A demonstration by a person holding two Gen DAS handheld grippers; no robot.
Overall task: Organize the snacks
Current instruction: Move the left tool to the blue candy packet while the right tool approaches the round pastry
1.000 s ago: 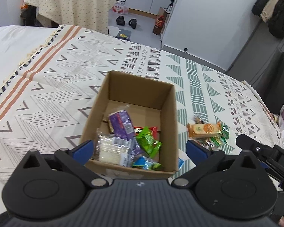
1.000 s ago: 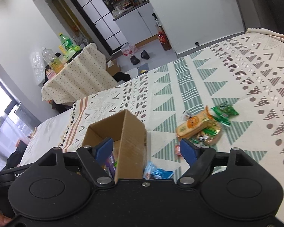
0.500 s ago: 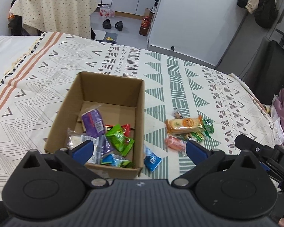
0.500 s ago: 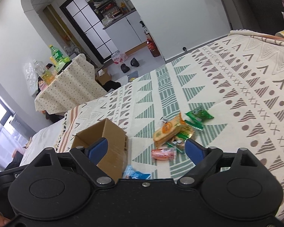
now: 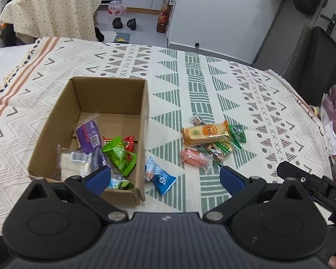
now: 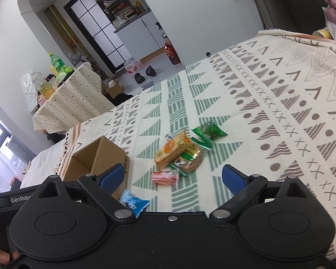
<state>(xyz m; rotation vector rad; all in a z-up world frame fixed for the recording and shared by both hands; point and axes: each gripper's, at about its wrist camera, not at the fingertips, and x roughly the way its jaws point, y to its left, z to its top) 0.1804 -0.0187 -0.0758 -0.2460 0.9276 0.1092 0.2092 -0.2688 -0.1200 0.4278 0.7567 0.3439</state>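
Note:
An open cardboard box [image 5: 145, 103] [image 6: 105, 154] stands on the patterned bedspread and holds several snack packets, among them a purple one [image 5: 88, 134] and a green one [image 5: 121, 154]. A blue packet [image 5: 160, 176] [image 6: 134, 201] lies just right of the box. Further right sits a loose pile: an orange cracker pack [image 5: 205, 132] [image 6: 171, 149], a pink packet [image 5: 194, 158] [image 6: 164, 177] and green packets [image 5: 237, 132] [image 6: 209, 131]. My left gripper [image 5: 165, 178] hangs open above the box's near right corner. My right gripper [image 6: 172, 178] is open above the pink packet. Neither holds anything.
The bedspread [image 5: 212, 71] stretches wide around the box. Its right edge [image 5: 302, 103] drops off near a dark chair [image 5: 320, 56]. Beyond the bed lie a clothed table [image 5: 49, 11] with bottles, shoes [image 5: 123, 22] on the floor and a white wall.
Both grippers have pulled back and up from the box, so box and snack pile look smaller. The left view has shifted right, bringing the blue and pink packets into sight. Both stay open.

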